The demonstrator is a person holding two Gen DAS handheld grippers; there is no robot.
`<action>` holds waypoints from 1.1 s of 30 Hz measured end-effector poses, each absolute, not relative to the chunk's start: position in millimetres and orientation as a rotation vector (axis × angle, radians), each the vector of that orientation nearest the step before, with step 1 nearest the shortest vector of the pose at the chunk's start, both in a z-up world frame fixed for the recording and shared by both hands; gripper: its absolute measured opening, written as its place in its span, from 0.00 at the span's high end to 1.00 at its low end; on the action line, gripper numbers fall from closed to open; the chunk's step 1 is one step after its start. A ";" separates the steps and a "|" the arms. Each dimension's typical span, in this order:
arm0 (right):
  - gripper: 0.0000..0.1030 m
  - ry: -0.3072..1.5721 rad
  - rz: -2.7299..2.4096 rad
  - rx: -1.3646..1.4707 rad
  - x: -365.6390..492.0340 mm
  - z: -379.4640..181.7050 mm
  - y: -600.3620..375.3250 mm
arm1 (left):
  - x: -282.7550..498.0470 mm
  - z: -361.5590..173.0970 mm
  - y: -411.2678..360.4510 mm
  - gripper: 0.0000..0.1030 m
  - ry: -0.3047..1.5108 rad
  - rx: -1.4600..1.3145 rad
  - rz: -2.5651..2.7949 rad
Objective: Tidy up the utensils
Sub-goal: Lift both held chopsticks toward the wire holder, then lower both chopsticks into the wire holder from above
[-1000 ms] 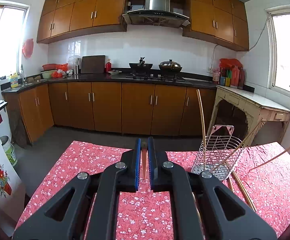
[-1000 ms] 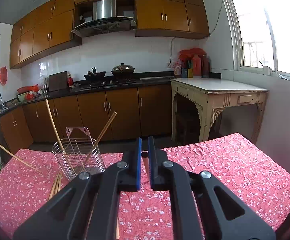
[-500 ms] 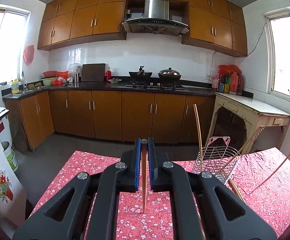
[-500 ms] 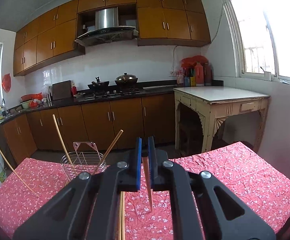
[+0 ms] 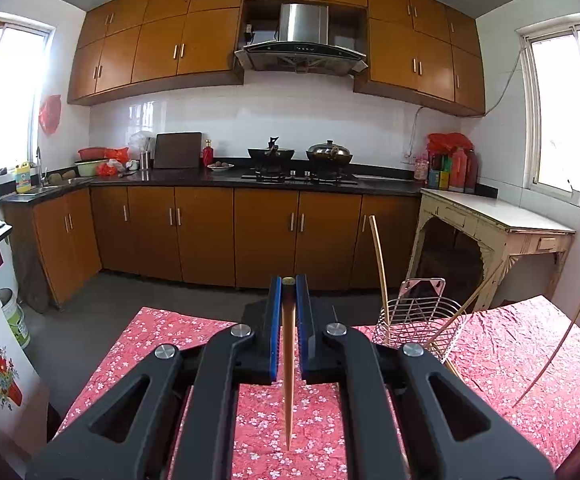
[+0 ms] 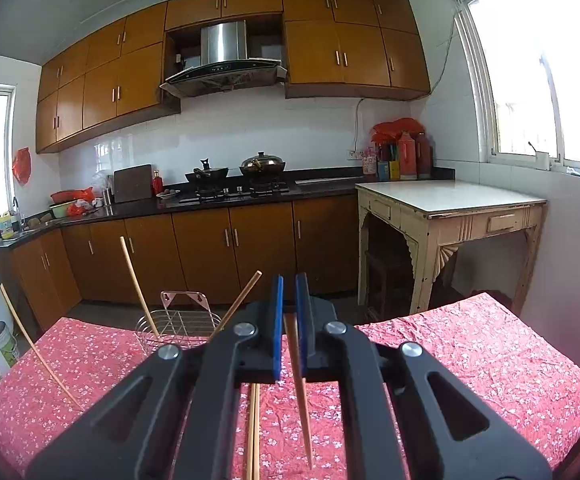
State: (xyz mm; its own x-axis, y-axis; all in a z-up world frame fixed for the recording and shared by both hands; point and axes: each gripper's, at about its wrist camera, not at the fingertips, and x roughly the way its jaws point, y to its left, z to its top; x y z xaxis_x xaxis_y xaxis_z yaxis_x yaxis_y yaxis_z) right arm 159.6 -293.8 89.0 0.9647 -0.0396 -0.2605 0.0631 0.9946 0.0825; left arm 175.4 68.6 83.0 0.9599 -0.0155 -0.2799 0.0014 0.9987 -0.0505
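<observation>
So a single wooden chopstick (image 5: 288,376) is clamped in the left gripper (image 5: 289,300), hung tip-down off the table, top end poking out level with the blue pads. Same deal on the other side: a second chopstick (image 6: 300,384) is pinched by the right gripper (image 6: 289,304), slanted a bit with its tip toward the near right. Both sets of jaws are squeezed tight on the sticks, nothing released.

The wire basket (image 5: 418,320) is found further back on the red floral tablecloth (image 5: 510,360), to the right of the left gripper and to the left of the right one. Two chopsticks are already stood in it, one leaned left (image 6: 138,284) and one leaned right (image 6: 236,306). A couple of loose chopsticks (image 6: 253,432) are left flat on the cloth just near the basket, partly hidden under the right gripper.

Further out, brown kitchen cabinets (image 5: 206,232) and a stove with two pots (image 5: 302,156) are seen along the far wall, and a pale old side table (image 6: 450,208) over on the right.
</observation>
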 end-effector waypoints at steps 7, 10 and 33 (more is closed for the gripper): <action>0.93 0.263 -0.034 0.096 159.9 91.8 -290.5 | 174.3 84.9 59.9 0.93 0.278 -0.047 -0.029; 0.93 0.263 -0.023 0.101 160.8 95.3 -287.7 | 175.1 87.8 57.6 0.93 0.277 -0.058 -0.040; 0.93 0.142 0.146 0.131 230.8 212.1 -218.3 | 231.2 203.4 -7.8 0.93 0.159 -0.117 -0.130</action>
State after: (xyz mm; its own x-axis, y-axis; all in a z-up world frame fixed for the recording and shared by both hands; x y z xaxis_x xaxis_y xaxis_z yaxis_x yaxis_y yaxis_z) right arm 230.8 -218.3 212.1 0.9793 0.1541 -0.1312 -0.1356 0.9809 0.1397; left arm 231.2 -7.8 203.4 0.9790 -0.1379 -0.1501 0.1194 0.9848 -0.1259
